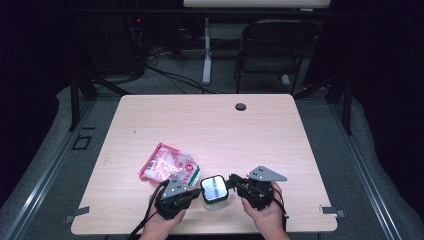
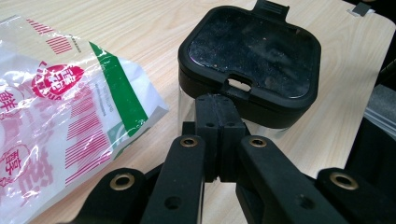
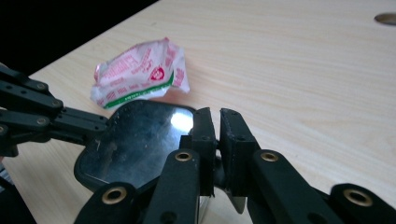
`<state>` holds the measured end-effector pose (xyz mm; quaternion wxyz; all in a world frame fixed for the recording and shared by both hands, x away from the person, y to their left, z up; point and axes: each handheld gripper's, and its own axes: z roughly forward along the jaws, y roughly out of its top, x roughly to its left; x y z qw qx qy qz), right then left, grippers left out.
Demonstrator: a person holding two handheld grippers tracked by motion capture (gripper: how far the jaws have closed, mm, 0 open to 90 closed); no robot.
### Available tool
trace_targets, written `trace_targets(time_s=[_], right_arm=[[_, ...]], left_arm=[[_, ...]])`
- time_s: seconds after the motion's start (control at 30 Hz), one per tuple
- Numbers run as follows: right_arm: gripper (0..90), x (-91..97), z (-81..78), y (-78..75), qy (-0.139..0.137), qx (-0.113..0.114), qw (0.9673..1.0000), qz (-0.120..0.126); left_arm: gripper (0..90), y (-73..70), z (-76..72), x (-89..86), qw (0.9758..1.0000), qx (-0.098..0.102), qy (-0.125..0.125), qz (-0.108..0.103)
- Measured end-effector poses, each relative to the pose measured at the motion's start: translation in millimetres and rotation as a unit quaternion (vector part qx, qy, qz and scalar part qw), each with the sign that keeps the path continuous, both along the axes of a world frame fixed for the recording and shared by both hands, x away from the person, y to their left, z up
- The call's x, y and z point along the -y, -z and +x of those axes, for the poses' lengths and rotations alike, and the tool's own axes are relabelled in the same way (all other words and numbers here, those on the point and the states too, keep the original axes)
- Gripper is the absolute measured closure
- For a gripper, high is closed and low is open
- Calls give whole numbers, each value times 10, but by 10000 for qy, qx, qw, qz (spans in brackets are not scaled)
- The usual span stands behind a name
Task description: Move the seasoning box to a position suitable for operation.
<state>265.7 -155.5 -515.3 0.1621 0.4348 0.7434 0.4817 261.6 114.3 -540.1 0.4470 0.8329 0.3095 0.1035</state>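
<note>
Grippers flank a small clear container (image 1: 214,192) with a black lid near the front edge of the wooden desk (image 1: 210,125). In the high view the left gripper (image 1: 192,191) comes in from the left side of the container and the right gripper (image 1: 232,184) from the right side, each held in a hand (image 1: 162,222) that enters from the bottom; the other hand (image 1: 267,210) holds the right one.

In the left gripper view the jaws are pressed together, with nothing between them, and their tip sits at the latch tab on the near edge of the lid (image 2: 252,51). In the right gripper view the jaws stand almost together with a thin slit between them, at the rim of the lid (image 3: 135,140) at the opposite tab; whether they pinch that tab I cannot tell.

Just beside the container, to its left and a little farther back, lies a crumpled plastic bag (image 1: 170,167) printed in pink and red with a green stripe. It rests flat on the desk, close to the left gripper. A round cable hole (image 1: 241,106) sits near the far edge of the desk.
</note>
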Motion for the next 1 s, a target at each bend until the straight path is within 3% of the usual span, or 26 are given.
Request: trace_targets(time_s=[0.17,0.53,1.0], right_arm=[[845,-12,16,24,-1,-55,10000,-36],[883,8,0,60,17,-68,9998,174],[893,13,-3,68,44,-101,9996,263]], left_arm=[[899,-5,0,-3,10000,9,7,-11],[900,-23,-10,-9,10000,27,37,-23],[900,-55,-94,13,9995,63,294,47]])
